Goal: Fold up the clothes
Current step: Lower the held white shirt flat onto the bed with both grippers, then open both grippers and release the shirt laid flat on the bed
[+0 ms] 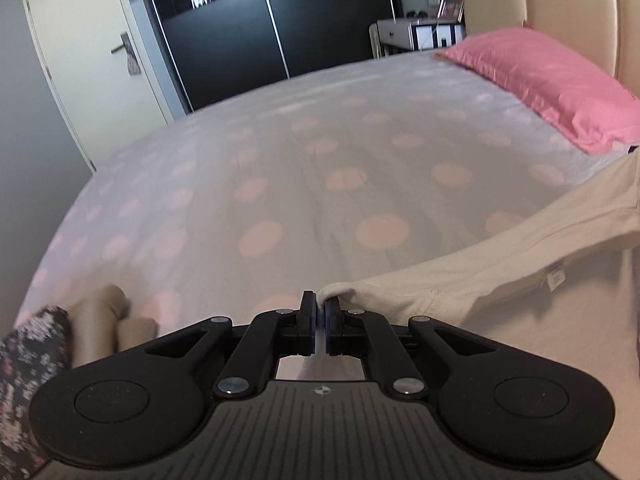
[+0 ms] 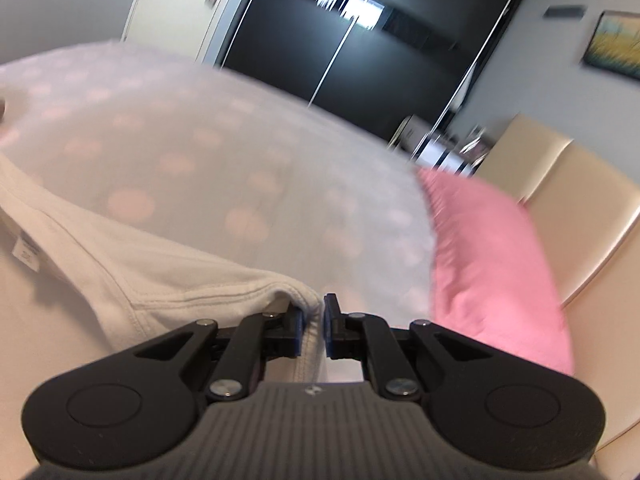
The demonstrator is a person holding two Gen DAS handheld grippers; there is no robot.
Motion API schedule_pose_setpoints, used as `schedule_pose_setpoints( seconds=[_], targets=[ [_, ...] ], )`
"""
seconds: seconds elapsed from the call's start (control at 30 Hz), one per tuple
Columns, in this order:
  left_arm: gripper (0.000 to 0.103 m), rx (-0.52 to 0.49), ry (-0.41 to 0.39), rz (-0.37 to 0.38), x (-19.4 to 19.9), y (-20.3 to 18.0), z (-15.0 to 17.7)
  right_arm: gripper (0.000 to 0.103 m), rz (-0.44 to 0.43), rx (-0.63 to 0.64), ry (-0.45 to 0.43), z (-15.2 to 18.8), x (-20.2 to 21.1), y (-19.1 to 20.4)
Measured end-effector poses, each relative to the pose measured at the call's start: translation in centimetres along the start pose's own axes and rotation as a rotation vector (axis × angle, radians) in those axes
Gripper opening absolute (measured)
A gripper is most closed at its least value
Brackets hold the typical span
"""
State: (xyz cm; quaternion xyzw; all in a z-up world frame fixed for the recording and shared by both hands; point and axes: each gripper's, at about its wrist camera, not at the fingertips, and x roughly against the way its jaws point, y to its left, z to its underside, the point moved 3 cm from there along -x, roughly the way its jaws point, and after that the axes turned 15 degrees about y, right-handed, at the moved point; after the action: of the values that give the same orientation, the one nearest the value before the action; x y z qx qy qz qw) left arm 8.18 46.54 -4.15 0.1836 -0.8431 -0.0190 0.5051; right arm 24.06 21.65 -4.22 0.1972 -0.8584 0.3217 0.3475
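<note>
A cream shirt (image 1: 500,276) is stretched above the bed (image 1: 280,168), pinched by the left gripper (image 1: 320,308) and right gripper (image 2: 316,316). It should be laid flat toward 12 o'clock, tension kept even.

L gripper (image 1: 320,304), R gripper (image 2: 313,307) (both clamped)

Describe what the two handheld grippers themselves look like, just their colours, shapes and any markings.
Both look alike. The left gripper and right gripper are matte black, with angled linkage arms joined by silver rivets, two round discs at the sides, and a ribbed grey body bearing a small round emblem. The fingers carry blue-edged pads. No cables or sleeves show.
</note>
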Motion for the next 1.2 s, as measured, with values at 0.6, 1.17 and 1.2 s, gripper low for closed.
schedule_pose_setpoints(
  seconds=[0.6,1.17,1.2],
  targets=[
    [0.045,0.055,0.029,0.07,-4.4,1.2,2.8,0.049,-0.138,0.005,0.048,4.9,-3.9,3.0],
    [0.018,-0.083,0.138,0.228,-8.4,-4.2,5.8,0.009,-0.311,0.091,0.07,7.1,-8.0,9.4],
    [0.018,-0.084,0.127,0.224,-8.7,-4.3,5.5,0.009,-0.311,0.095,0.061,6.8,-8.3,9.6]
  ],
)
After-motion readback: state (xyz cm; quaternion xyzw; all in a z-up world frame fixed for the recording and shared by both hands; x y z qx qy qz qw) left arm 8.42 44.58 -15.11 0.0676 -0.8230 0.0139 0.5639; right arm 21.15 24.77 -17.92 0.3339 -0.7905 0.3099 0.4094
